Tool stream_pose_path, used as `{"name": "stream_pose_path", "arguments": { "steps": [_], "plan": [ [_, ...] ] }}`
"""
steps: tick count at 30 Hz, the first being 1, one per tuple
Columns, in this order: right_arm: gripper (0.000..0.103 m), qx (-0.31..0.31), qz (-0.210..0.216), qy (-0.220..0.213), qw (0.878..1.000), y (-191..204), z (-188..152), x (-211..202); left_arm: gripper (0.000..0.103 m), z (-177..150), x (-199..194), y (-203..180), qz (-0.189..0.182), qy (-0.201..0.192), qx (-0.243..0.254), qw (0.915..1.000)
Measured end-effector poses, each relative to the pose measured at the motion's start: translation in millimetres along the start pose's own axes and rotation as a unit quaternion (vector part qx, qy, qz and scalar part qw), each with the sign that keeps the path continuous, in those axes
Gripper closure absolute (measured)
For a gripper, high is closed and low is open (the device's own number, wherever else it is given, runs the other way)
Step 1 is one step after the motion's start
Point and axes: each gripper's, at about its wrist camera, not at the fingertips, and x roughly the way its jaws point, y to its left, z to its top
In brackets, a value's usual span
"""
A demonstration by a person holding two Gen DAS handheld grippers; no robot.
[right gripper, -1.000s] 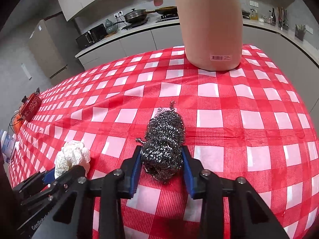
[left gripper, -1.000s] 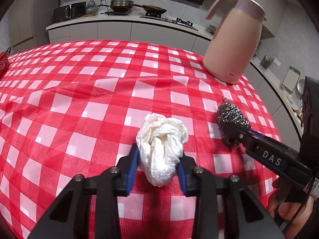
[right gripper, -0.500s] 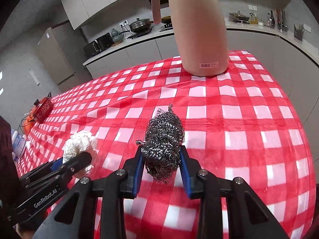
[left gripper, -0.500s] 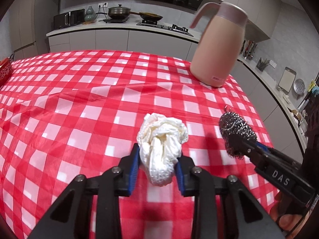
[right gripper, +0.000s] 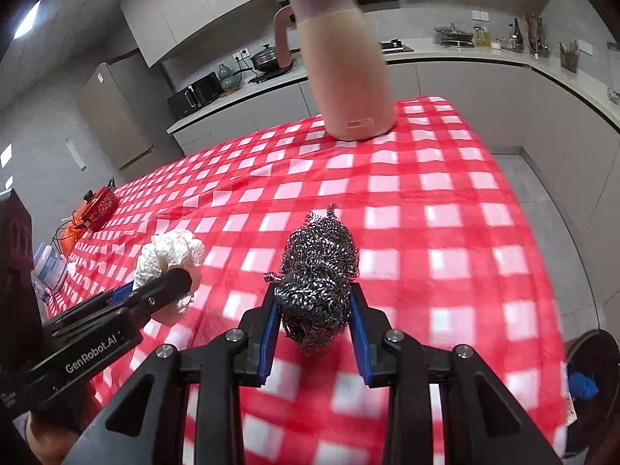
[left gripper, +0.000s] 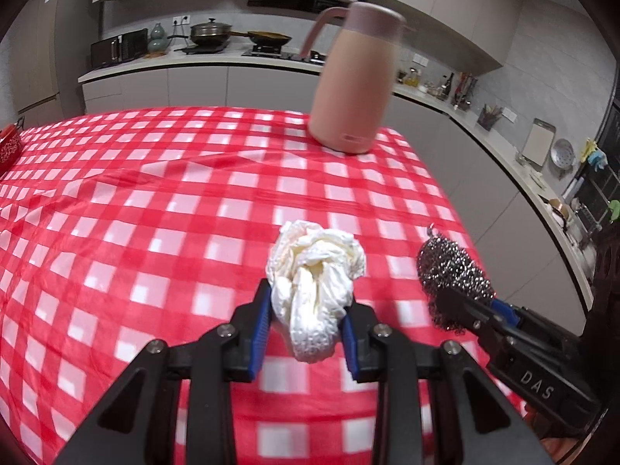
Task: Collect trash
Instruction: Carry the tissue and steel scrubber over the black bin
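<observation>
My left gripper (left gripper: pixel 306 329) is shut on a crumpled white paper wad (left gripper: pixel 316 283) and holds it above the red checked tablecloth (left gripper: pixel 155 213). My right gripper (right gripper: pixel 314 329) is shut on a steel wool scourer (right gripper: pixel 319 275), also lifted off the cloth. Each gripper shows in the other view: the scourer (left gripper: pixel 451 271) at the right of the left wrist view, the paper wad (right gripper: pixel 170 259) at the left of the right wrist view. A dark bin (right gripper: pixel 593 387) with something blue inside stands at the lower right, beyond the table edge.
A tall pink thermal jug (left gripper: pixel 354 81) stands at the far right corner of the table. A red kettle (right gripper: pixel 99 203) and a small white jar (right gripper: pixel 48 269) sit at the table's left side. Kitchen counters run behind and along the right.
Both grippers have risen and pulled back from the table with their loads. The jug looks farther away and the bin has come into the right wrist view.
</observation>
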Motion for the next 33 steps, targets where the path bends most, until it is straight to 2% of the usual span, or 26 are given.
{"name": "stream_pose_path", "arguments": {
  "steps": [11, 19, 25, 33],
  "plan": [
    [0.067, 0.028, -0.019, -0.026, 0.999, -49.2, -32.1, -77.1, 0.069, -17.4, -25.3, -64.0, -0.033, -0.007, 0.031, 0.9989],
    [0.067, 0.049, -0.042, -0.049, 0.997, -85.0, -49.8, -126.8, 0.069, -27.0, -34.5, -112.3, -0.071, -0.006, 0.064, 0.9954],
    [0.067, 0.079, -0.067, -0.072, 0.992, -114.9, -61.7, -162.2, 0.069, -32.8, -33.4, -157.5, -0.108, 0.001, 0.099, 0.9891],
    [0.067, 0.134, -0.115, -0.09, 0.98, -168.2, -87.9, -204.4, 0.069, -47.3, -25.5, -221.4, -0.164, 0.024, 0.153, 0.9744]
  ]
}}
